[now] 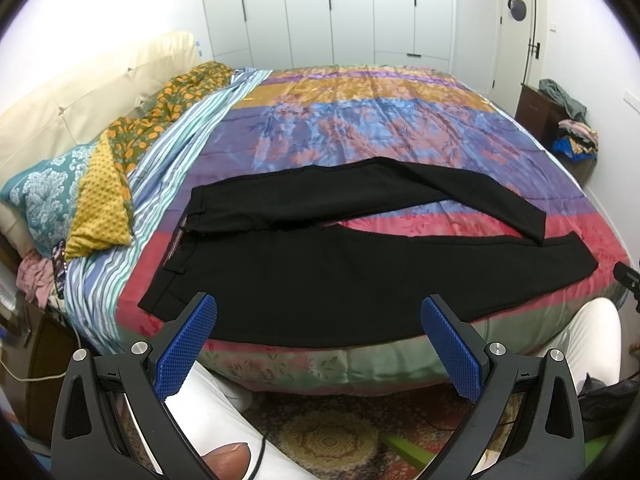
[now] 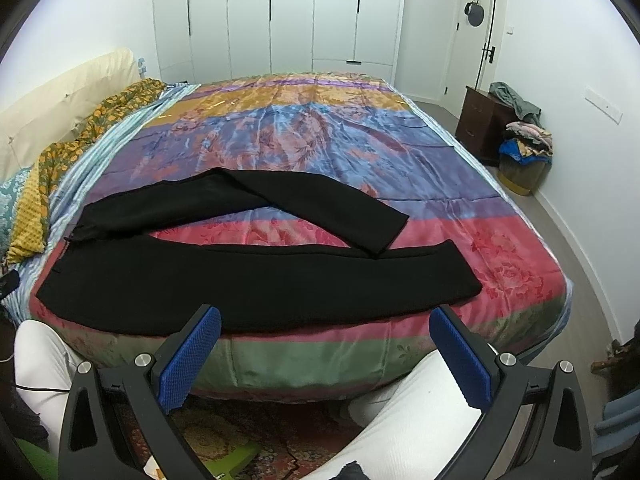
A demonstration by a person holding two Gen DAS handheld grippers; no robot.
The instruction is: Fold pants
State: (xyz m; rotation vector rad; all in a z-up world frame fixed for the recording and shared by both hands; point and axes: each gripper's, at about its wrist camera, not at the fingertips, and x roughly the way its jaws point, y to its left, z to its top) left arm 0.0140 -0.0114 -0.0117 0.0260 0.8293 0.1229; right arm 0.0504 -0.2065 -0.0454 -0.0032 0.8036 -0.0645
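Observation:
Black pants [image 1: 320, 272] lie spread flat on the colourful bedspread [image 1: 360, 128], waistband to the left, legs running right. The far leg bends and its cuff overlaps the near leg. They also show in the right wrist view [image 2: 248, 280]. My left gripper [image 1: 318, 312] is open and empty, held just off the bed's near edge in front of the hip part. My right gripper [image 2: 324, 320] is open and empty, held off the near edge in front of the near leg.
Pillows [image 1: 100, 200] and a cream headboard [image 1: 80, 96] are at the left. A dark nightstand [image 2: 484, 120] and a basket of clothes [image 2: 524, 160] stand by the right wall. White wardrobes [image 2: 280, 16] line the back. The person's white-trousered legs [image 2: 408, 412] stand on a patterned rug.

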